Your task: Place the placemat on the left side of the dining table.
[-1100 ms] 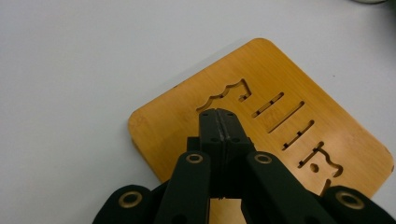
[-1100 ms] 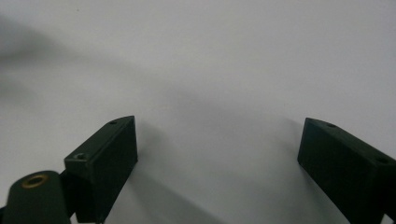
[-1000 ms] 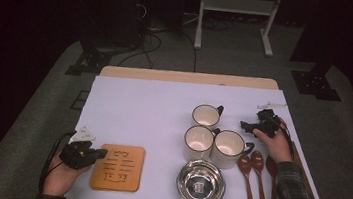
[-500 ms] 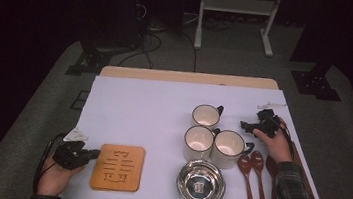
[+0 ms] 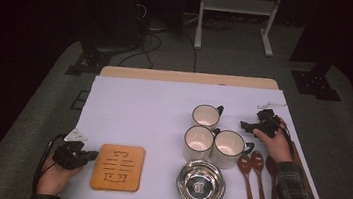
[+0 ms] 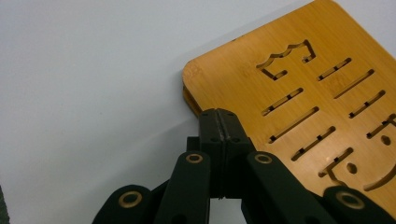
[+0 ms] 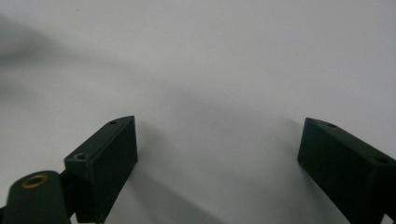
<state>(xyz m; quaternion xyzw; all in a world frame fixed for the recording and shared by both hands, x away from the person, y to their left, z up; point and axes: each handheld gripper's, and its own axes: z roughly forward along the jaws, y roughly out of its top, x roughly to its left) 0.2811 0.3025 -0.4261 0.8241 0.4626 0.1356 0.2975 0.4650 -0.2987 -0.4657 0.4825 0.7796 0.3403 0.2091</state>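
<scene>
A carved wooden trivet (image 5: 118, 167) lies flat near the table's front left. My left gripper (image 5: 91, 155) rests just left of it, jaws shut with nothing between them; in the left gripper view its tips (image 6: 219, 122) sit at the edge of the trivet (image 6: 299, 98). My right gripper (image 5: 245, 125) lies on the white table cover at the right, beside the mugs, and its jaws (image 7: 217, 154) stand wide open over bare white surface.
Three cream mugs (image 5: 206, 116) (image 5: 198, 141) (image 5: 229, 147) cluster right of centre. A steel bowl (image 5: 200, 183) sits at the front. Wooden spoons (image 5: 254, 176) lie beside it at the right. Beyond the white table cover (image 5: 153, 112) are dark floor, cables and a stand.
My left hand and its gripper have drawn back a little to the left, off the trivet's edge. The right hand has kept still.
</scene>
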